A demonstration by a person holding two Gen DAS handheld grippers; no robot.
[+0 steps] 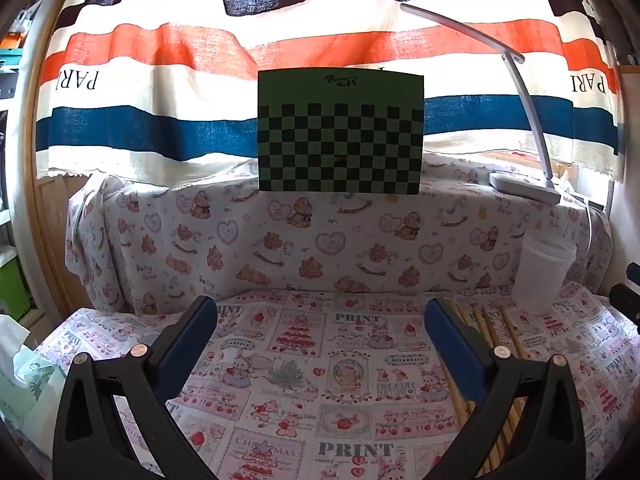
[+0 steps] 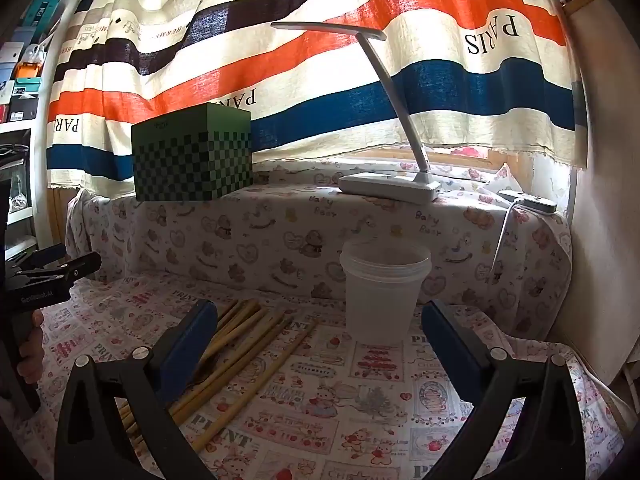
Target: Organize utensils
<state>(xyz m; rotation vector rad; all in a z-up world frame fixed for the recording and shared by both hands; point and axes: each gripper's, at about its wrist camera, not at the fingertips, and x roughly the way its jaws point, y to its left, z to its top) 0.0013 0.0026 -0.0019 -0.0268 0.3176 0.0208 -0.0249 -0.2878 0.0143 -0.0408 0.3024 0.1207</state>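
Several yellow wooden chopsticks (image 2: 248, 344) lie in a loose pile on the printed tablecloth, partly hidden behind my right gripper's left finger. In the left wrist view the chopsticks (image 1: 490, 328) show behind the right finger. A translucent white plastic cup (image 2: 382, 288) stands upright just right of the pile; the same cup (image 1: 544, 274) is at the far right in the left wrist view. My left gripper (image 1: 320, 312) is open over bare cloth, holding nothing. My right gripper (image 2: 320, 314) is open too, with nothing between its fingers. The left gripper (image 2: 52, 276) shows at the left edge, held by a hand.
A green checkered box (image 1: 340, 132) sits on the raised ledge behind. A white desk lamp (image 2: 396, 184) stands on that ledge, its cable hanging down. A tissue pack (image 1: 24, 380) lies at the left. A striped curtain hangs behind, and shelves stand at far left.
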